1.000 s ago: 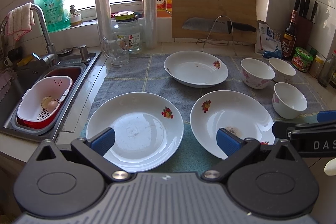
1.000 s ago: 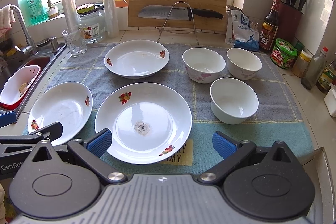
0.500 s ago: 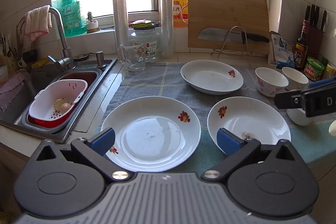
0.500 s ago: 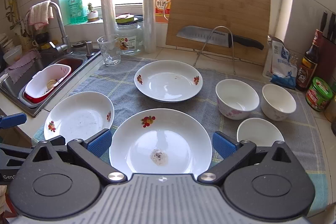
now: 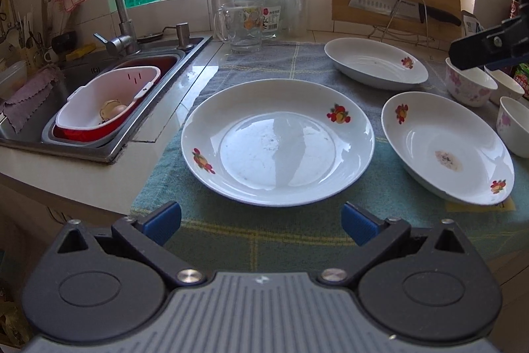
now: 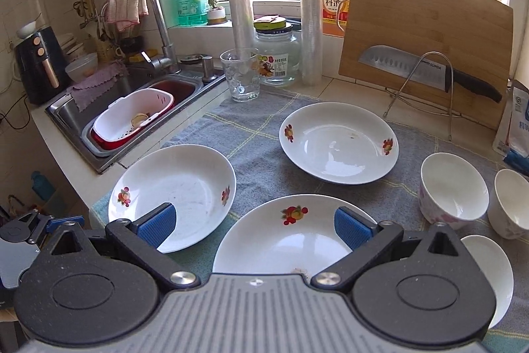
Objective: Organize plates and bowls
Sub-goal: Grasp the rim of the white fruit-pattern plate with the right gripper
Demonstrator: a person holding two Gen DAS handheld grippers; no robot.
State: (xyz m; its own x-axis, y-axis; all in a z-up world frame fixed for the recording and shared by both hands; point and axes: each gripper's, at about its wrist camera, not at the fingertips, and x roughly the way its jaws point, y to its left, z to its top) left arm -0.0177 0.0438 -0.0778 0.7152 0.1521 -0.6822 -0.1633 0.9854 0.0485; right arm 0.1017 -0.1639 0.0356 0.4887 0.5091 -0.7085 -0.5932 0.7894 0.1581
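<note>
Three white plates with fruit prints lie on a grey-green towel (image 5: 264, 62). The left plate (image 5: 277, 141) (image 6: 175, 191) sits just ahead of my left gripper (image 5: 261, 222), which is open and holds nothing. The stained near plate (image 5: 446, 148) (image 6: 287, 240) lies under my right gripper (image 6: 254, 225), also open and holding nothing. The far plate (image 5: 375, 63) (image 6: 339, 143) sits behind them. Three white bowls stand at the right: a floral bowl (image 6: 453, 186), a second bowl (image 6: 512, 204) and a near bowl (image 6: 492, 273). The right gripper's body (image 5: 489, 42) hangs at the right of the left wrist view.
A sink (image 6: 132, 95) with a white colander (image 6: 132, 118) lies left of the towel. A glass mug (image 6: 239, 75), a jar (image 6: 276, 58), film rolls, a cutting board (image 6: 426, 35) and a knife on a wire rack (image 6: 426, 71) line the back. The counter edge runs just below my left gripper.
Both grippers have pulled back and to the left, away from the dishes. The left one has dropped lower toward the counter edge; the right one has risen. Nothing was grasped.
</note>
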